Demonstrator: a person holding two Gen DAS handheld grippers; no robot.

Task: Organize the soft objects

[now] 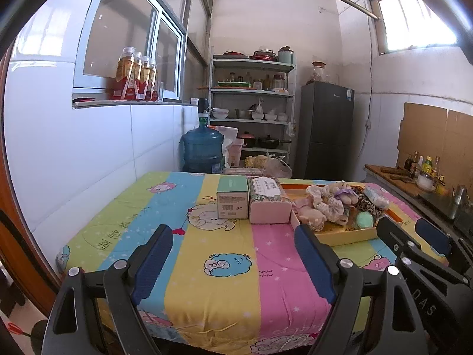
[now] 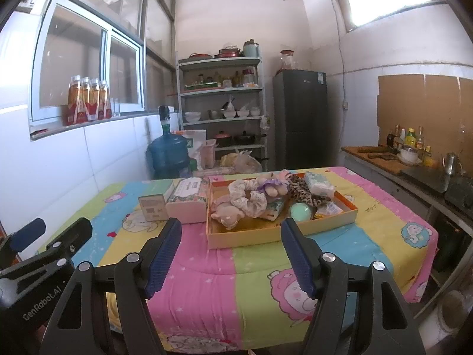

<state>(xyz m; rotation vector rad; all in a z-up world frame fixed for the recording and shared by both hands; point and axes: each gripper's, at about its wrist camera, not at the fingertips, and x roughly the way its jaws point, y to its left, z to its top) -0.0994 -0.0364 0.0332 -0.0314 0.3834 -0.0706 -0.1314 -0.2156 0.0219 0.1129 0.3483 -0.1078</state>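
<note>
A shallow orange cardboard tray (image 2: 254,236) (image 1: 348,235) sits on the striped cartoon tablecloth (image 2: 207,266) (image 1: 212,236). It holds a beige plush toy (image 2: 227,214), a floral scrunchie (image 2: 248,198), a purple-trimmed plush (image 2: 270,186), a leopard-print cloth (image 2: 304,190), a pale tissue pack (image 2: 319,185) and a green round sponge (image 2: 301,211). Left of the tray lie a pink tissue pack (image 2: 187,204) (image 1: 267,204) and a green box (image 2: 152,207) (image 1: 232,198). My left gripper (image 1: 233,257) and right gripper (image 2: 230,251) are open and empty above the table's near edge.
A blue water jug (image 2: 168,153) and a metal shelf with dishes (image 2: 221,109) stand beyond the table, a dark fridge (image 2: 301,118) beside them. A counter with bottles and a sink (image 2: 414,159) runs along the right. Bottles (image 1: 136,74) stand on the window sill.
</note>
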